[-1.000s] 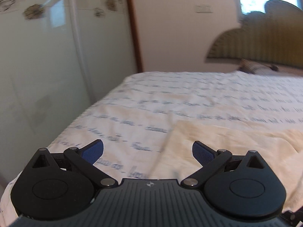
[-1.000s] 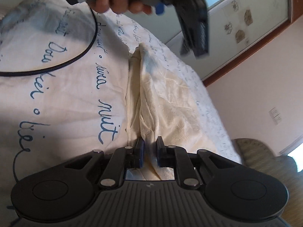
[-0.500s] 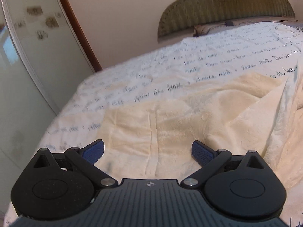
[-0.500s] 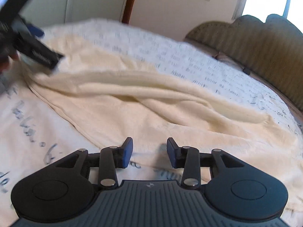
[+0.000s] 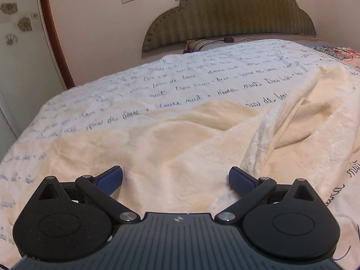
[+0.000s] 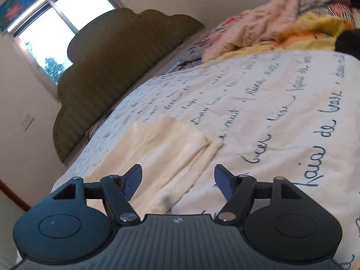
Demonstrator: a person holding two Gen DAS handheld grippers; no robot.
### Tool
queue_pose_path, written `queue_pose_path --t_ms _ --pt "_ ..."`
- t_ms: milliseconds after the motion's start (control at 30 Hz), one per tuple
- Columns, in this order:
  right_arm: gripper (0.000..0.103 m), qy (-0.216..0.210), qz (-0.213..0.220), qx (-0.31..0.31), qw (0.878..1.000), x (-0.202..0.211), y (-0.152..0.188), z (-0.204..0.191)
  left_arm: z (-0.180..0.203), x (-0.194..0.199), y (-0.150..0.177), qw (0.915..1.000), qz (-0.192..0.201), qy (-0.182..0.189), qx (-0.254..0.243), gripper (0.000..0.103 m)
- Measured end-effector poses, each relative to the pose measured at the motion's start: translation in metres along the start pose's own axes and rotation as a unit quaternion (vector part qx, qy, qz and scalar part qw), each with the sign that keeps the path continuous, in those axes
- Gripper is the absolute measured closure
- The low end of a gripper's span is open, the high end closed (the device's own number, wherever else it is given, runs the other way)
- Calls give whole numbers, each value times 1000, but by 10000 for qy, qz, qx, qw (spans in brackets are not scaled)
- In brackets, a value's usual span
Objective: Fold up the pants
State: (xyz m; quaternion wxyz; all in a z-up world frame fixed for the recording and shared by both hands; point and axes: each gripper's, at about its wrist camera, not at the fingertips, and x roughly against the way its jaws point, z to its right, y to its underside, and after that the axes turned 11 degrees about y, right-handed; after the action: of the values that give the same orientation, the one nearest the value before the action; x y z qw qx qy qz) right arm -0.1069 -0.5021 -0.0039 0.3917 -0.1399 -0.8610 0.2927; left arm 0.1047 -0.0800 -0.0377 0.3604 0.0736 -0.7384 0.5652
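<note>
Right now I have both my left gripper (image 5: 176,177) and right gripper (image 6: 178,175) spread wide and empty over the cream pants (image 5: 180,148), which lie rumpled near the bed (image 5: 202,76) foot edge, folding barely begun.

- The left gripper (image 5: 176,177) stands with fingers wide apart, nothing between them; only the pants (image 5: 180,139) lie below and ahead.
- A raised fold of the pants runs at front right in the left view, the one bump on that side.
- Beyond the pants the bedspread (image 5: 157,78) lies flat and bare up to the headboard (image 5: 229,15).
- The right gripper (image 6: 178,180) is likewise spread, with bare bedspread (image 6: 281,112) to its right.
- A clothes pile (image 6: 292,22) crowds the far right corner; the wall (image 6: 22,90) closes the left.
</note>
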Motion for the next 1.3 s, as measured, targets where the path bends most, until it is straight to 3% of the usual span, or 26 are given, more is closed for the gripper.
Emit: queue_pose_path --t_ms 100,200,300,367,433,533,667,833,967,1167,1300 --pt "33 -170 -253 -479 9984 -19 2 17 1 -3 10 9999 131 -35 79 0" --pt "38 -414 -204 -826 9955 -32 4 21 0 -4 16 9996 237 -44 147 0" --pt "61 -366 -229 -934 9947 -42 5 19 5 0 9 9997 168 -183 -18 3" --pt "94 -370 -302 -1075 9931 -49 6 21 12 15 -5 9990 388 -153 -150 3" --pt "97 -609 -217 -1298 9894 -43 8 27 26 32 -16 9959 760 209 -446 0" --pt "97 -906 75 -1215 9884 -22 0 18 60 34 -32 9867 679 1010 -1082 0" --pt "97 -1545 490 -825 9833 18 -27 -13 120 20 -32 9639 415 1870 -1850 1" --pt "97 -1873 760 -465 9782 52 -48 -35 178 18 -15 9363 659 2357 -2520 2" --pt "97 -1674 745 -441 9821 56 -47 -24 191 6 -6 9239 217 2949 -2429 7" --pt "97 -1139 134 -977 9886 49 -25 26 190 2 -5 8997 -427 3833 -2045 13" --pt "97 -987 69 -1068 9893 67 -19 44 184 8 -10 8962 -362 3974 -1936 13"
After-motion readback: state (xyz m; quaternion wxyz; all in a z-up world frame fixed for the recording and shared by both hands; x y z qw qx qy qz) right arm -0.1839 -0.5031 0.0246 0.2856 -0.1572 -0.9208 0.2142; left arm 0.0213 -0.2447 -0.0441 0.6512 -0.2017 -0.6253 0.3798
